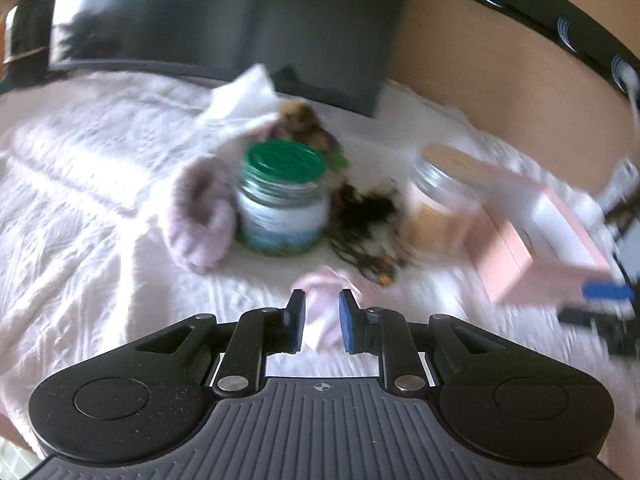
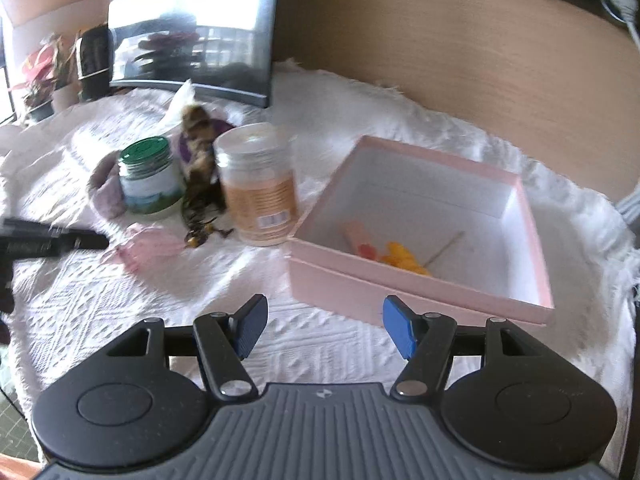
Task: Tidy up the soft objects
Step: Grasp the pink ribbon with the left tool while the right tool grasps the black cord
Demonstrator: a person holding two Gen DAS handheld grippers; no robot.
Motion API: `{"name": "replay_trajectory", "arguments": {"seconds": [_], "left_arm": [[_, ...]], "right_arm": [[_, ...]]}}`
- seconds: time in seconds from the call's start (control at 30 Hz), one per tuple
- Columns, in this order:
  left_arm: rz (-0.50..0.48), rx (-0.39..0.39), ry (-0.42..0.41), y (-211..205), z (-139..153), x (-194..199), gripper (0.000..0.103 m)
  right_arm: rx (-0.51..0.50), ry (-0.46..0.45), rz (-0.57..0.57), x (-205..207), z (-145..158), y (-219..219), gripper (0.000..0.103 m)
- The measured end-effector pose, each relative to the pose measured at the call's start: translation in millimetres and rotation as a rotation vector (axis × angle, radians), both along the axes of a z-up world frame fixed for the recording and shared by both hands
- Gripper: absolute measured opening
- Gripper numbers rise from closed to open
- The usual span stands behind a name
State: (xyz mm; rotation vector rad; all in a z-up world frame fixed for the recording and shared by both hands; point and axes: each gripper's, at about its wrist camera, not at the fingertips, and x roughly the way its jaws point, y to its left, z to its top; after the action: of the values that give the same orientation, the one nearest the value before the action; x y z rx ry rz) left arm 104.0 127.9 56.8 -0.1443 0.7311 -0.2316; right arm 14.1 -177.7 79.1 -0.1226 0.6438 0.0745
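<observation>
Here, right gripper point(image 2: 323, 330) tilted downward

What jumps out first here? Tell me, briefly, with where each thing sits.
The open pink box on the right of the white bedspread, with a few orange and pink bits inside, catches the eye first. Left of it stand two jars: one with a green lid, one with an orange label, with a dark tangled thing between them. A pale pink cloth lies just ahead of the left gripper.

Pink box point(image 2: 416, 292); green-lidded jar point(image 1: 280, 196); white textured cloth point(image 2: 120, 320); blue-padded fingers point(image 2: 396, 330).
</observation>
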Motion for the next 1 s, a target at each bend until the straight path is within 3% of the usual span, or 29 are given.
{"name": "replay_trajectory", "arguments": {"seconds": [0.1,0.17,0.27,0.37,0.5,0.57,0.67,0.8,0.87,1.0], "left_arm": [[0.013,-0.127,0.068,8,-6,23,0.020],[-0.021,-0.161,0.084,3,-12,35,0.020],[-0.100,-0.025,0.111,-20,-21,43,0.020],[-0.173,0.129,0.088,-37,-29,35,0.022],[-0.141,0.324,-0.005,-41,-36,20,0.026],[-0.118,0.359,0.001,-38,-40,22,0.032],[-0.084,0.306,0.024,-29,-37,28,0.041],[-0.026,0.145,0.075,-12,-34,41,0.040],[-0.048,0.103,0.084,-12,-32,46,0.041],[-0.137,0.154,0.043,-25,-35,43,0.042]], "right_arm": [[-0.011,0.011,0.013,-2,-3,6,0.064],[-0.011,0.022,0.013,-3,-6,8,0.064],[-0.014,0.035,0.008,-5,-9,9,0.064],[-0.015,0.041,0.007,-7,-11,10,0.064],[-0.013,0.051,-0.005,-7,-14,10,0.064],[-0.013,0.056,-0.006,-6,-16,12,0.064],[-0.020,0.060,0.006,-5,-17,17,0.064],[-0.034,0.060,0.029,-7,-17,26,0.064],[-0.036,0.056,0.045,-7,-15,30,0.064],[-0.069,0.021,0.080,2,-8,45,0.064]]}}
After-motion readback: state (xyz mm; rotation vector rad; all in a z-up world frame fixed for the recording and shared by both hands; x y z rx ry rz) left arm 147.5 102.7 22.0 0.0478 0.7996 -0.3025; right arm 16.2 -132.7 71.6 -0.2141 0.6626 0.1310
